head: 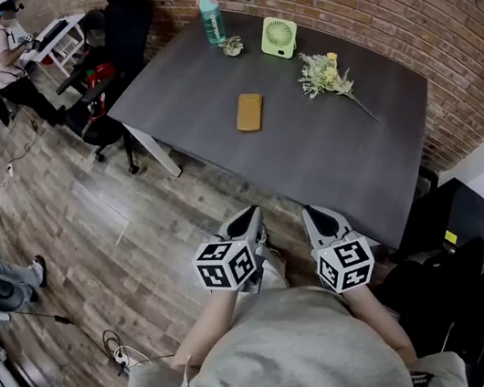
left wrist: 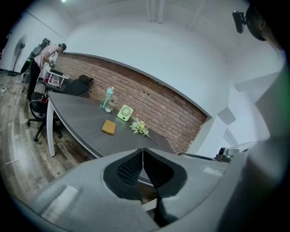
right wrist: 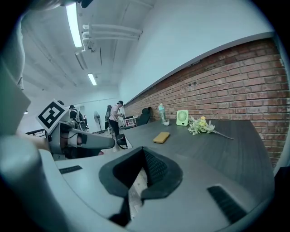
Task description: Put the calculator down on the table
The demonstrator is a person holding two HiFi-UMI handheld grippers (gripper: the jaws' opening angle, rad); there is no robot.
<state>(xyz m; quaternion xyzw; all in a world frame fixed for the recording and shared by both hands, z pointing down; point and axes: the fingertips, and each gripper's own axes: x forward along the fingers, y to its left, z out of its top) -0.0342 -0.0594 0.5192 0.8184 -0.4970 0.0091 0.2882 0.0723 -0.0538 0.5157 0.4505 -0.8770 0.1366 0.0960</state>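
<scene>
A flat orange-yellow calculator [head: 249,111] lies on the dark grey table [head: 186,86], well apart from both grippers. It also shows as a small slab in the left gripper view [left wrist: 108,127] and in the right gripper view [right wrist: 161,137]. My left gripper [head: 251,217] hovers over the floor just short of the table's near edge, its jaws shut with nothing between them [left wrist: 143,152]. Beside it, my right gripper [head: 312,213] is at the same edge, jaws closed at the tips and empty [right wrist: 144,150].
At the table's far side stand a green bottle [head: 211,17], a small green fan [head: 278,37] and a sprig of flowers [head: 325,77]. Black office chairs [head: 108,63] crowd the table's left end. A person [head: 9,53] works far left. A black unit [head: 441,218] sits right.
</scene>
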